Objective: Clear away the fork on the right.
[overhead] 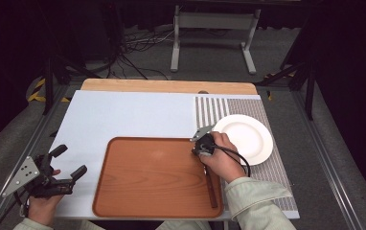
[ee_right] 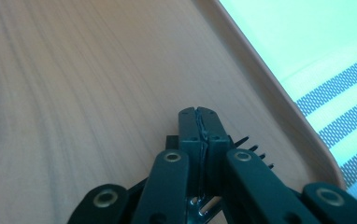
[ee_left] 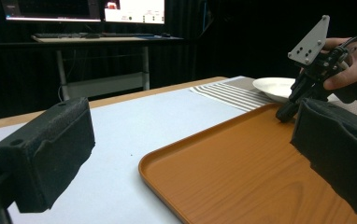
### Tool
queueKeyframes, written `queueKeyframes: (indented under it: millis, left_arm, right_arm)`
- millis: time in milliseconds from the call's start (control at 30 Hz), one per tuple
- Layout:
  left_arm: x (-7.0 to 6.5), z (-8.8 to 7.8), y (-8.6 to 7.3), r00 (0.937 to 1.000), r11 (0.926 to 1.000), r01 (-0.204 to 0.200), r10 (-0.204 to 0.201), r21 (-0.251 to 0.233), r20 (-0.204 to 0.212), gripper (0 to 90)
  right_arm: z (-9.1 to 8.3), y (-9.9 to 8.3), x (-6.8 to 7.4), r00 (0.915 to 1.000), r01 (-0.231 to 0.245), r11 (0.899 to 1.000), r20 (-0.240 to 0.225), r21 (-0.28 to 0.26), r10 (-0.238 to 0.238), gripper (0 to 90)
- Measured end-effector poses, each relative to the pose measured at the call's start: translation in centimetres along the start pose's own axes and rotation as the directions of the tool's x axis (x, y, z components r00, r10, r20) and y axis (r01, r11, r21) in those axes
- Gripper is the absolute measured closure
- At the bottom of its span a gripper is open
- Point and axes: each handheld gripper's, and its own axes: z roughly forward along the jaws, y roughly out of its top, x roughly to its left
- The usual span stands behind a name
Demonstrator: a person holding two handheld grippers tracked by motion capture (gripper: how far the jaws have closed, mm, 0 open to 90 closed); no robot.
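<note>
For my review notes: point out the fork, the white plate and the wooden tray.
fork (ee_right: 256,148), right gripper view, tines beside the shut claw
white plate (overhead: 248,136), high view, bare centre
wooden tray (overhead: 152,175), high view, bare floor

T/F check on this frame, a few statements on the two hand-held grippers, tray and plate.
1. The right hand-held gripper is shut on a fork over the tray. True.
2. The left hand-held gripper holds a spoon. False: its jaws stand open with nothing between them.
3. The plate sits on the tray. False: it sits on the striped placemat, to the right of the tray.
4. The plate is empty. True.
</note>
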Motion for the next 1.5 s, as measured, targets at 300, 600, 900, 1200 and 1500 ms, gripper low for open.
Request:
queueKeyframes:
  millis: [300,600,900,1200,1500]
  left_arm:
    - [0.0,0.0,0.0,1.0000,1.0000,-0.002,0.002,0.001,-0.001,0.3]
    - [0.0,0.0,0.0,1.0000,1.0000,-0.002,0.002,0.002,0.000,0.2]
    - [0.0,0.0,0.0,1.0000,1.0000,-0.003,0.003,0.001,-0.001,0.3]
    - [0.0,0.0,0.0,1.0000,1.0000,-0.002,0.002,0.000,-0.001,0.3]
    - [0.0,0.1,0.0,1.0000,1.0000,-0.001,0.001,0.001,-0.001,0.3]
  right_arm:
    - [-0.3,-0.5,-0.4,0.9995,-0.030,1.000,0.009,0.000,0.030,89.3]
    - [-0.5,-0.9,-0.8,0.9981,-0.059,0.998,0.017,0.002,0.059,89.3]
    - [-0.7,-1.3,-0.9,0.9961,-0.085,0.996,0.024,0.002,0.085,89.3]
    - [-0.8,-1.4,-1.1,0.9949,-0.096,0.995,0.029,-0.001,0.096,87.7]
    - [-1.2,-1.2,-0.9,0.9934,-0.114,0.992,0.005,-0.058,0.115,77.1]
